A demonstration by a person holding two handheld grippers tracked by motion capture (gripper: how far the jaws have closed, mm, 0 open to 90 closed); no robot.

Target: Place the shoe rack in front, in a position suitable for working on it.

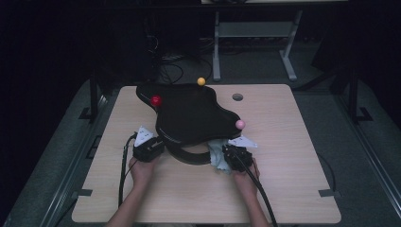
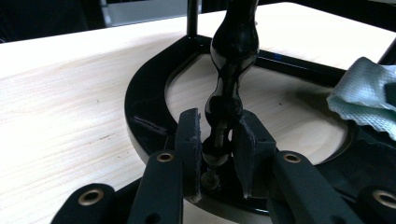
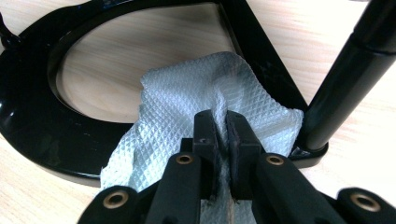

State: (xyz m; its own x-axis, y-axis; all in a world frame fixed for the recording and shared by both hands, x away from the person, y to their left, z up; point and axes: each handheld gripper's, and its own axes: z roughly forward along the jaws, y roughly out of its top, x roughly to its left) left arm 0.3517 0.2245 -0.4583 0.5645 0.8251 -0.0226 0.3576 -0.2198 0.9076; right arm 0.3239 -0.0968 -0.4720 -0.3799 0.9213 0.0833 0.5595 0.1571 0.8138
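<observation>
A black stand (image 1: 189, 116) sits on a light wooden table (image 1: 293, 189): a wide curved top plate, raised on posts above a ring-shaped base (image 2: 144, 121), with a red ball (image 1: 156, 100), a yellow ball (image 1: 201, 81) and a pink ball (image 1: 240, 124) at its edges. Both grippers work at the near edge of the stand, each held in a person's hand coming in from the bottom of the high view. The left gripper (image 1: 147, 147) sits at the near left of the base; in the left gripper view (image 2: 218, 154) its jaws are closed on the lower end of a glossy turned post (image 2: 231, 74), pads pressing its narrow neck just above the base, with the post rising upright between them. The right gripper (image 1: 237, 157) is at the near right, below the pink ball. In the right gripper view (image 3: 222, 140) its jaws are nearly together, pinching a fold of a pale blue-white cloth (image 3: 187, 121) with a diamond weave. The cloth lies draped over the near part of the base ring, touching it, and spreads onto the table inside the ring. A straight black post (image 3: 345, 79) stands just beside the cloth on the right of that view, its foot on the base. In the high view the cloth (image 1: 216, 153) shows between the base and the right gripper; in the left gripper view it (image 2: 369, 100) lies at the far right, on the ring. A round hole (image 1: 237, 97) sits in the table beyond the stand.
</observation>
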